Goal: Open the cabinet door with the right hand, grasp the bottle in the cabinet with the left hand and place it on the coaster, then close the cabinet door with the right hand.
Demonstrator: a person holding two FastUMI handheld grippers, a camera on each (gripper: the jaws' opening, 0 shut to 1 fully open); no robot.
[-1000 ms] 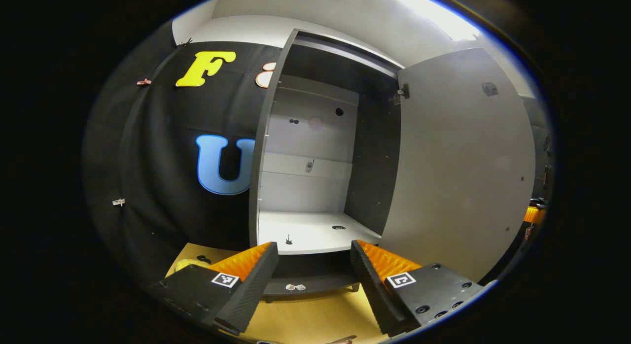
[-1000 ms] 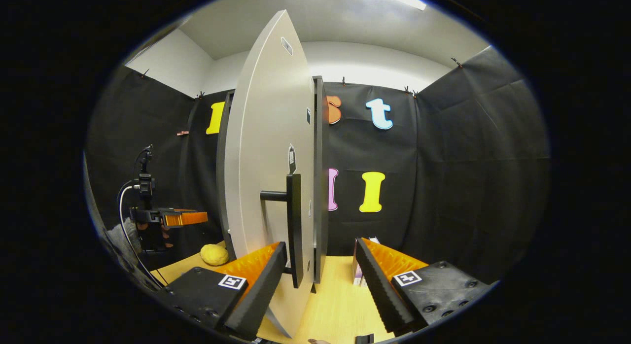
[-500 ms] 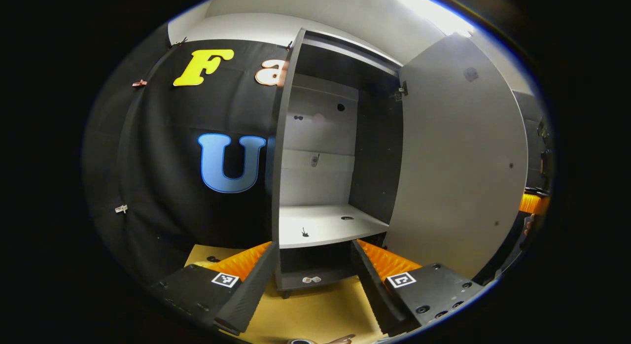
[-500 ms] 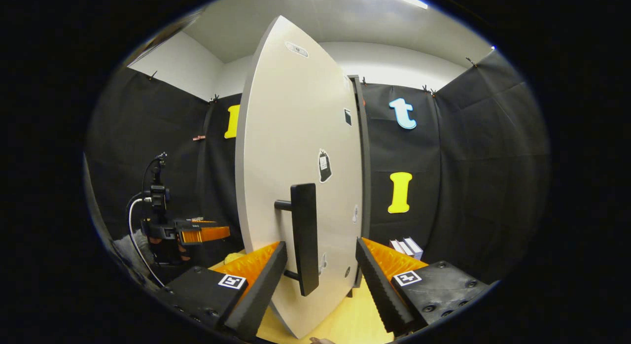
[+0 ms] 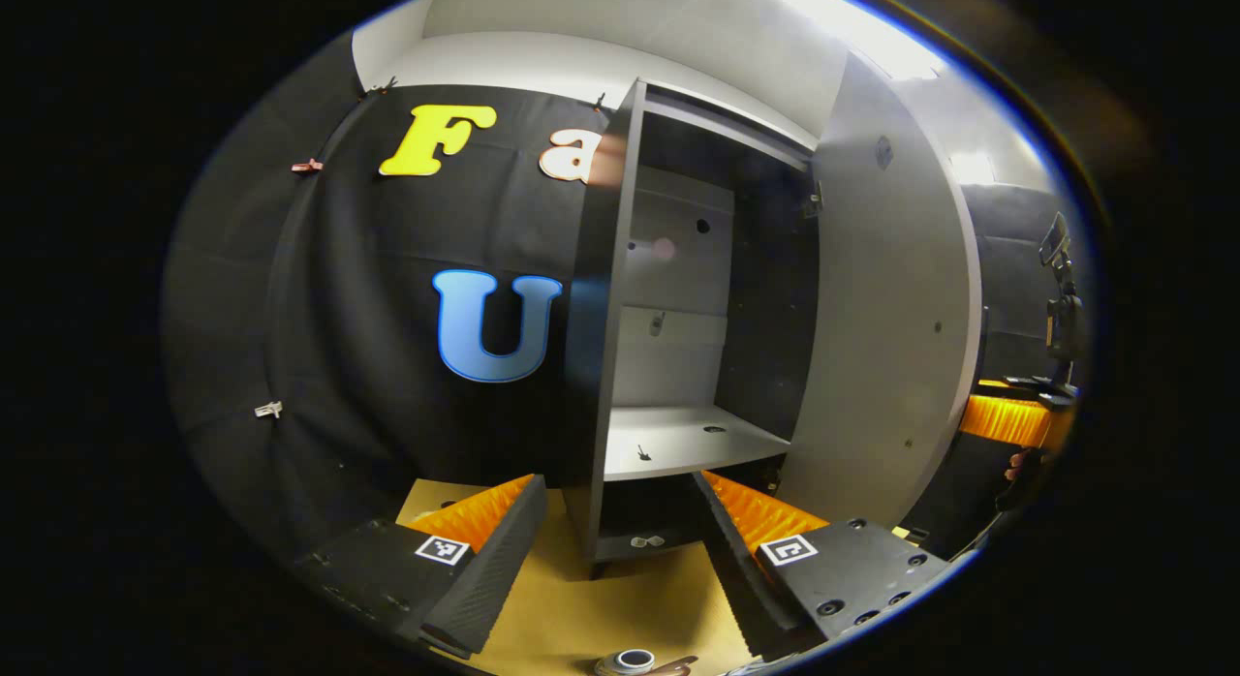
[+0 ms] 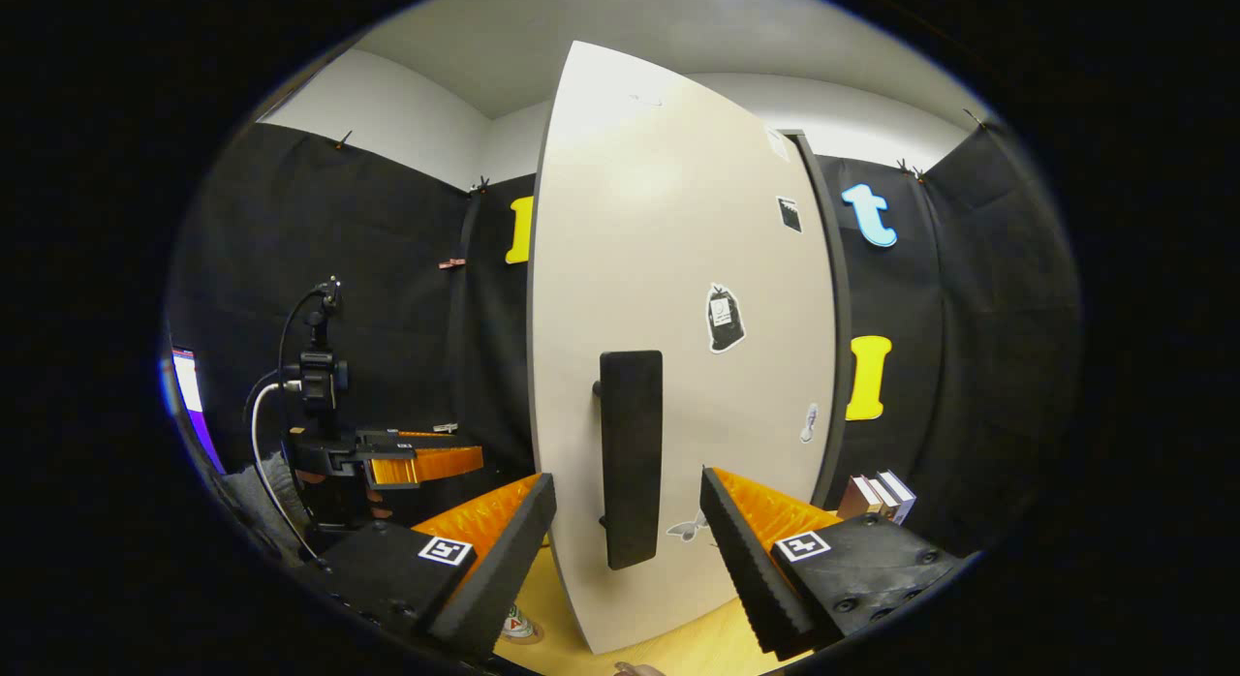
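1. In the left gripper view, the left claw (image 5: 615,569) is hanging wide open with nothing between its ribbed, wedge-shaped fingers (image 5: 484,569), facing the cabinet (image 5: 620,347) at 12 o'clock.
2. The cabinet is standing on the smooth wooden bench (image 5: 620,599), a tall dark-sided box with a pale matte back panel and a flat pale shelf (image 5: 678,442).
3. The cabinet door (image 5: 891,318), a plain flat slab, is standing ajar at 2 o'clock.
4. A small round rim at 6 o'clock, at the very bottom edge, is possibly the bottle (image 5: 635,660) top; too little is showing to be sure.
5. In the right gripper view, the right claw (image 6: 628,560) is also spread wide, holding nothing, its fingers flanking the door's (image 6: 678,366) dark rectangular bar handle (image 6: 630,458) without touching it.
6. Small stickers are dotting the door's smooth pale face.
7. The left claw (image 6: 426,460) is hovering at 9 o'clock; books (image 6: 877,497) are standing at 3 o'clock.
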